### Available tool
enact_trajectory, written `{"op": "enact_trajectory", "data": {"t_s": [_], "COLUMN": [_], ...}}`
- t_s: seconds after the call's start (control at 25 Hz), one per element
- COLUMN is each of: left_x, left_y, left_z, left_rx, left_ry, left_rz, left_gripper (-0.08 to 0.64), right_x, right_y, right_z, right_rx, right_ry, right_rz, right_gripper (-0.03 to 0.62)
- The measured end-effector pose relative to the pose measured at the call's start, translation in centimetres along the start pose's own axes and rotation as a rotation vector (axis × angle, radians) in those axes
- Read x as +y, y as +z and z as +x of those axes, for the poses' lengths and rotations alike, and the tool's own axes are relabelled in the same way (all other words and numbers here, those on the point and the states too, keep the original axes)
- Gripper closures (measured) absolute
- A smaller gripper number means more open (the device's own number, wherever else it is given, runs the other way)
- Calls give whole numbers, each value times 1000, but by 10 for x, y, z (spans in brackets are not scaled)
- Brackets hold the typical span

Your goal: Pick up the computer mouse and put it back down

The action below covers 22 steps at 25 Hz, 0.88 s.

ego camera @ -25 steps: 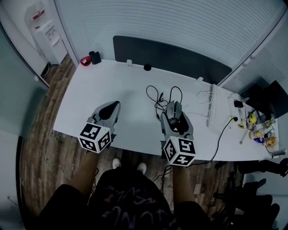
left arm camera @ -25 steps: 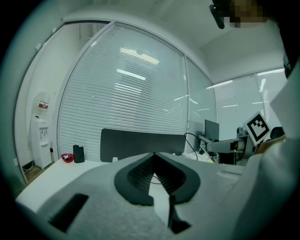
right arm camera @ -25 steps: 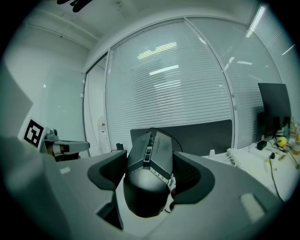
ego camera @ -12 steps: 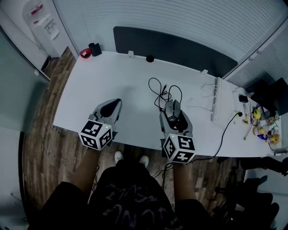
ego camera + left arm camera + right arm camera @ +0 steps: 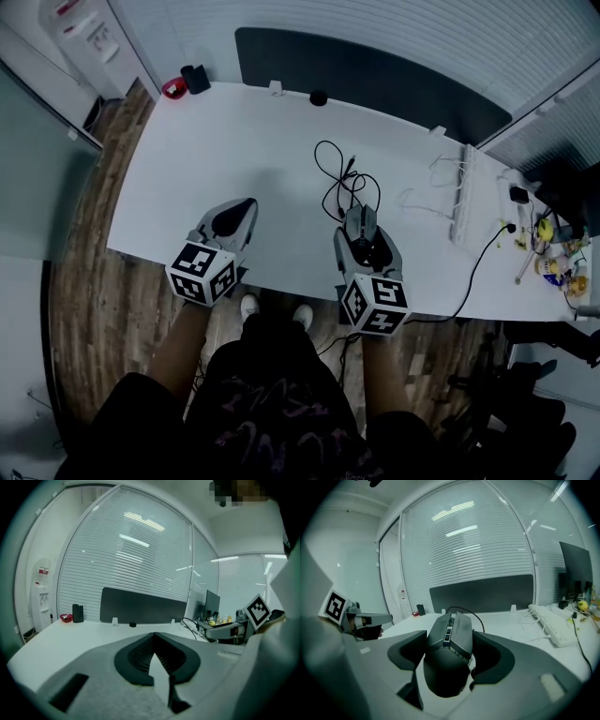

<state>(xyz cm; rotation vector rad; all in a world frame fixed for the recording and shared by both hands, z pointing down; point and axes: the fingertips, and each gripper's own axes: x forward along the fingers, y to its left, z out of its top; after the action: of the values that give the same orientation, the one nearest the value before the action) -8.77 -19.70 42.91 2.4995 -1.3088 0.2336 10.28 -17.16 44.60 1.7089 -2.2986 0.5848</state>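
The right gripper point(image 5: 451, 641) has its jaws closed on the computer mouse point(image 5: 362, 246). The dark, angular body is pinched between the two pads with its nose pointing to 12 o'clock, at about 5 o'clock on the white desk point(image 5: 262, 150). Whether the mouse touches the surface cannot be told. No brand can be made out on its shell. Its black cable point(image 5: 330, 173) loops away toward 12 o'clock. The left gripper point(image 5: 154, 639) sits at 7 o'clock on the desk, jaws closed tip to tip with nothing between them. Each gripper carries a marker cube point(image 5: 202, 272) printed with black-and-white squares. At 10 o'clock, off the desk, stands a water dispenser point(image 5: 41, 604) with a red label too small to read. A white power strip point(image 5: 461, 192) lies at 3 o'clock.
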Motion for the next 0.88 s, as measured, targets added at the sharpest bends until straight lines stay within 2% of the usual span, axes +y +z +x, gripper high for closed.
{"op": "enact_trajectory", "data": {"t_s": [0.88], "left_x": [10], "left_y": [-74], "left_z": [21], "left_rx": [136], "left_ry": [0], "left_rz": [-81], "left_gripper": [561], "right_x": [-4], "right_y": [-99], "right_z": [27], "right_rx": [220], "right_ry": [5], "right_rz": [75], "right_gripper": [279]}}
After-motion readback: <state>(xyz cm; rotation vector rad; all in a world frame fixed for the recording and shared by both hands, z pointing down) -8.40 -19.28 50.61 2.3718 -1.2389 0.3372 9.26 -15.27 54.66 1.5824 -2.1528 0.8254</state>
